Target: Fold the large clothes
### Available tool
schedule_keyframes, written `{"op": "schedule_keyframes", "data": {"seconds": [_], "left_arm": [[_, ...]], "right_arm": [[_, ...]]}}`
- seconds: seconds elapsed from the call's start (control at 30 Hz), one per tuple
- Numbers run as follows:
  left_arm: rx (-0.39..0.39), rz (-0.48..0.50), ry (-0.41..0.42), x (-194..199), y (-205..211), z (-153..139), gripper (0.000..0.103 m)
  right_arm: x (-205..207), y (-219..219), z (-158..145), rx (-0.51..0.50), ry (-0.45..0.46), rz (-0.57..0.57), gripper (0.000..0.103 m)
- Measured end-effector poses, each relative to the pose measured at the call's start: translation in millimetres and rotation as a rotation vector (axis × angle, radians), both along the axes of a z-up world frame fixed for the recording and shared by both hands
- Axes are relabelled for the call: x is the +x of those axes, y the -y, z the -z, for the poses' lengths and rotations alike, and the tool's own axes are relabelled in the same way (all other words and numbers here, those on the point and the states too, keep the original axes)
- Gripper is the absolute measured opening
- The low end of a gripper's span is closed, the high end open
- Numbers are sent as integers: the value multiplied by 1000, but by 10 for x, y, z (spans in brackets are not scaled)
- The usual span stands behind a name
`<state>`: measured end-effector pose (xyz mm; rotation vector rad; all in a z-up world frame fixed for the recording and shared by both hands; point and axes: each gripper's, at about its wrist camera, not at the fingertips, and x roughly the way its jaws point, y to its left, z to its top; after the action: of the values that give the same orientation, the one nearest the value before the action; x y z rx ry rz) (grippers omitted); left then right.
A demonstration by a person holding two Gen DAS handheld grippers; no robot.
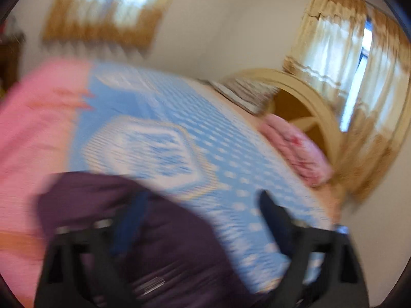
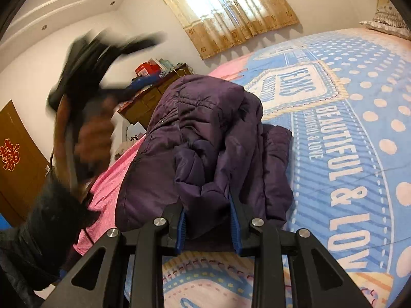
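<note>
The right gripper (image 2: 208, 218) clamps a fold of the purple jacket (image 2: 205, 133), bunched just ahead on the bed (image 2: 359, 154). Beyond, the left gripper (image 1: 200, 220) stands released. Risk: a one-sided pull could collapse the bundle.

Lit by daylight through curtained windows (image 2: 226, 7) at 12 o'clock (slight glare). Left wrist view motion-blurred throughout; right wrist view sharp except blurred left gripper (image 2: 108, 51) at 10 o'clock. Fisheye-bent, vignetted edges.
</note>
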<state>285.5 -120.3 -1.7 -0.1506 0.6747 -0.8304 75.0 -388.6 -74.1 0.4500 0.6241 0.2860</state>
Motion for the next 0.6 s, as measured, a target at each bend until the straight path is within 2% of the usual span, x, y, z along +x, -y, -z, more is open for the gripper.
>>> {"op": "schedule_keyframes", "data": {"seconds": [0.07,0.13,0.23,0.27,0.3,0.33,0.37,0.4,0.47,0.5,0.53,0.6], "left_arm": [[23,-82,81,-202,-416,120,103],[35,-153,86,-268,-689,312,103],[6,-197,-18,-172,-859,682,103],[0,-204,-52,-121,-843,818,103],[7,-198,-69,-95,-798,909,103],[23,-193,-80,-73,-713,1014,103],[26,-199,-71,-103,-675,1048,103],[24,-208,-52,-120,-644,1076,103],[24,-214,-21,-151,-598,1074,103],[22,-213,-19,-149,-593,1067,103],[21,-210,-19,-137,-596,1064,103],[14,-204,-24,-138,-636,1058,103]], "right_arm": [[16,-17,-34,-22,-3,-9,29],[55,-18,-81,-19,-7,-28,29],[69,-4,-249,-13,14,-41,34],[67,8,-335,-4,26,-35,42],[62,20,-413,-4,42,-21,57],[72,40,-543,-17,78,13,67],[99,47,-623,-33,100,36,87],[143,49,-695,-52,115,51,91],[444,45,-758,-95,58,46,91],[587,61,-745,-80,22,40,91],[849,117,-654,-3,-36,3,91],[1157,210,-493,77,-121,0,90]]}}
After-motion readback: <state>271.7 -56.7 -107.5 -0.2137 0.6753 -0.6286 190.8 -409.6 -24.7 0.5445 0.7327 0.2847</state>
